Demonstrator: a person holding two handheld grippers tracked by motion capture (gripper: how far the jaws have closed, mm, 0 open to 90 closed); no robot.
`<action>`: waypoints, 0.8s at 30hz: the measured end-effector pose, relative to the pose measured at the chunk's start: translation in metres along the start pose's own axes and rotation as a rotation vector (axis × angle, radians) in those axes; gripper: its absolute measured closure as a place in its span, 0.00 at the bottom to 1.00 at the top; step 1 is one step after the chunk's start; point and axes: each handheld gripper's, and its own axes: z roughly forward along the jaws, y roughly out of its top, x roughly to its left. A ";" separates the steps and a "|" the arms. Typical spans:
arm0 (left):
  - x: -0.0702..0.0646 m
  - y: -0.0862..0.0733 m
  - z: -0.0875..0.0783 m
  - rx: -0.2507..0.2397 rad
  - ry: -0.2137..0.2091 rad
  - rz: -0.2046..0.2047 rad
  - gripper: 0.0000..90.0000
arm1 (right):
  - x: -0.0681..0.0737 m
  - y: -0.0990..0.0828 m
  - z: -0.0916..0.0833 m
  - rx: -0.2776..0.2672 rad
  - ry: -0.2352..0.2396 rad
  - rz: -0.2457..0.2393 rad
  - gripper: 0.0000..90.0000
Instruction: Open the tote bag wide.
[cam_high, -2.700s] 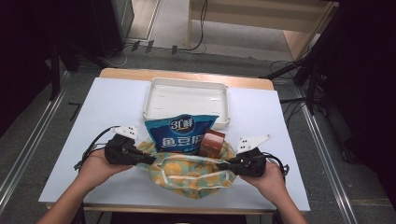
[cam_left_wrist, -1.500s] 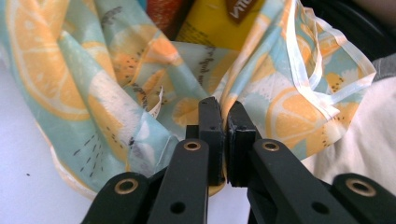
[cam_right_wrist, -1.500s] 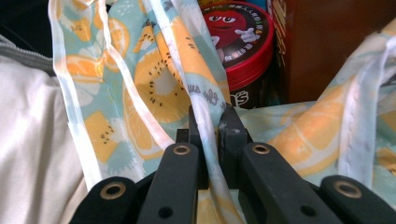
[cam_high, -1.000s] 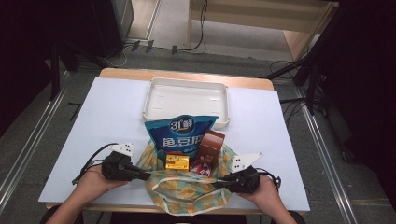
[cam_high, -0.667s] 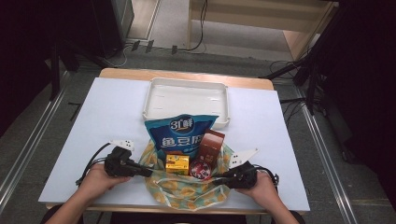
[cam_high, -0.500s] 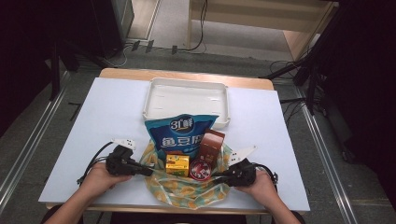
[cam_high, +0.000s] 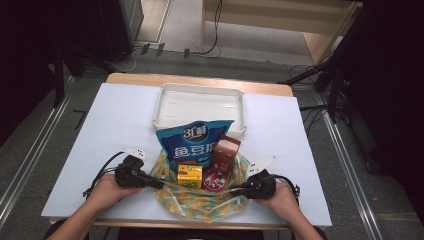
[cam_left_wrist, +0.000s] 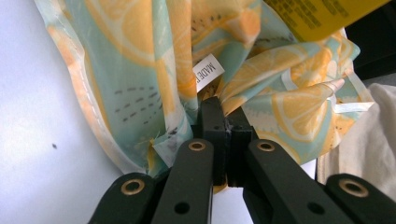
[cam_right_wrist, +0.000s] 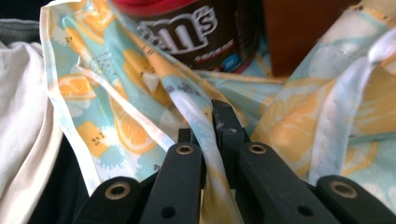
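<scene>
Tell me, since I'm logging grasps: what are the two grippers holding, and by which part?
Both hold the orange-print fabric bag: the left gripper pinches its left edge near the label, the right gripper its right edge at a white-trimmed fold.

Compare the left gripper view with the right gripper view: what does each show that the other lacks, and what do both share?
Left gripper view: a white sewn-in label on the cloth, a yellow box at the top, and the bare white table.

Right gripper view: a brown candy tub with a red lid, and a brown box beside it.

Both: the orange-print cloth bag pinched between shut black jaws, by the left gripper on one side and the right gripper on the other.
</scene>
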 end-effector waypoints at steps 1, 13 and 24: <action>-0.001 -0.001 0.000 -0.001 0.003 0.001 1.00 | 0.002 -0.001 -0.001 0.002 0.001 0.005 1.00; -0.007 -0.003 -0.006 -0.008 -0.013 0.052 0.85 | 0.009 -0.001 -0.010 -0.015 -0.018 -0.010 0.78; -0.026 0.001 -0.028 -0.069 -0.012 0.102 0.62 | 0.020 0.002 -0.037 -0.124 -0.006 -0.001 0.52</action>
